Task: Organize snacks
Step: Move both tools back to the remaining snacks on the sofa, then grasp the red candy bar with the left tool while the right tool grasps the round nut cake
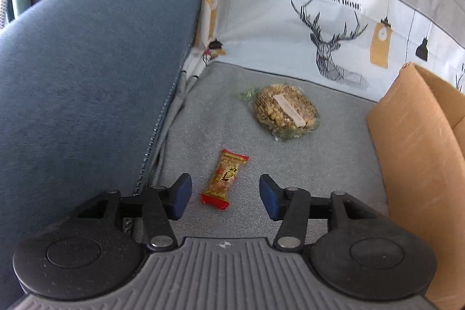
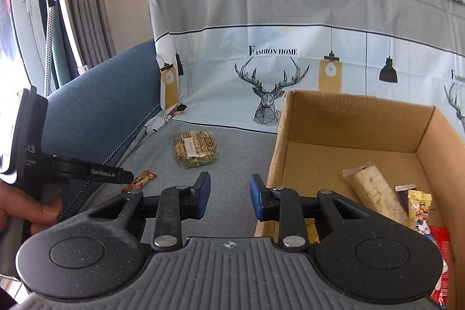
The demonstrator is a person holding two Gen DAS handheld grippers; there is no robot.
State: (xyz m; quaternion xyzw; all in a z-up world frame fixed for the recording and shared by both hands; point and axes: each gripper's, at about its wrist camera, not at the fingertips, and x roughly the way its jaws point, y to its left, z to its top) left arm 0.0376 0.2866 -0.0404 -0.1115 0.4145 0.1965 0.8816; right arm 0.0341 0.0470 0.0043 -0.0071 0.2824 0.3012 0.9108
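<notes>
A small red and gold snack bar [image 1: 223, 179] lies on the grey seat, between and just beyond the blue pads of my left gripper [image 1: 225, 195], which stands open above it without touching. Farther back lies a clear bag of puffed grain snack [image 1: 286, 111]. In the right wrist view the same bar [image 2: 142, 179] and bag [image 2: 196, 148] show on the seat, with the left gripper's black arm [image 2: 87, 170] over the bar. My right gripper [image 2: 229, 198] is open and empty, beside the left wall of a cardboard box [image 2: 348, 118] holding a white rice cracker bar [image 2: 375, 193] and other wrapped snacks.
A blue cushion [image 1: 87, 63] rises along the left of the seat. A printed cloth with a deer [image 2: 270, 95] covers the backrest. The box wall [image 1: 415, 150] bounds the seat on the right. A person's hand [image 2: 26, 211] grips the left tool's handle.
</notes>
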